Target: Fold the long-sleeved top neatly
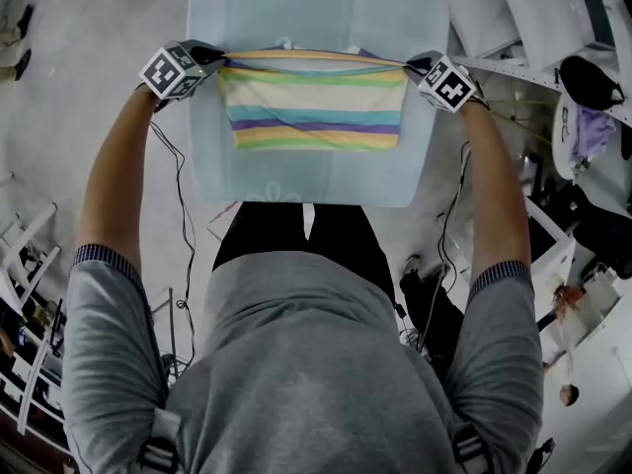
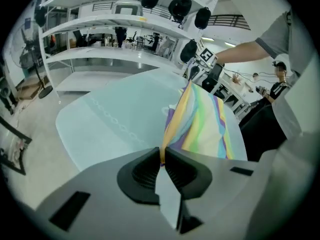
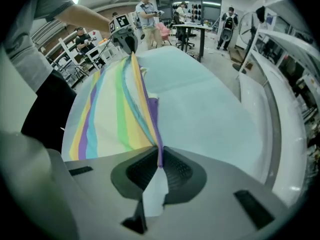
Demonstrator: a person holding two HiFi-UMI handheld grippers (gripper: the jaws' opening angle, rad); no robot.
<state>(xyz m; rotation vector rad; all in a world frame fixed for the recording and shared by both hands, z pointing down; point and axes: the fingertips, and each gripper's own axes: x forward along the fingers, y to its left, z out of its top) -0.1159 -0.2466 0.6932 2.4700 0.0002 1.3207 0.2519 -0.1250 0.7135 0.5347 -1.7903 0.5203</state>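
Note:
The striped top, banded in yellow, green, cream, teal and purple, hangs stretched over a pale blue table. My left gripper is shut on its upper left corner and my right gripper is shut on its upper right corner. The top edge runs taut between them; the lower part drapes toward me onto the table. In the left gripper view the cloth comes out of the closed jaws. The right gripper view shows the same top pinched in the shut gripper.
White shelving with dark round objects stands beyond the table on the left gripper's side. A white counter with a black item and purple cloth lies to the right. Cables hang beside my legs. People and desks are far off.

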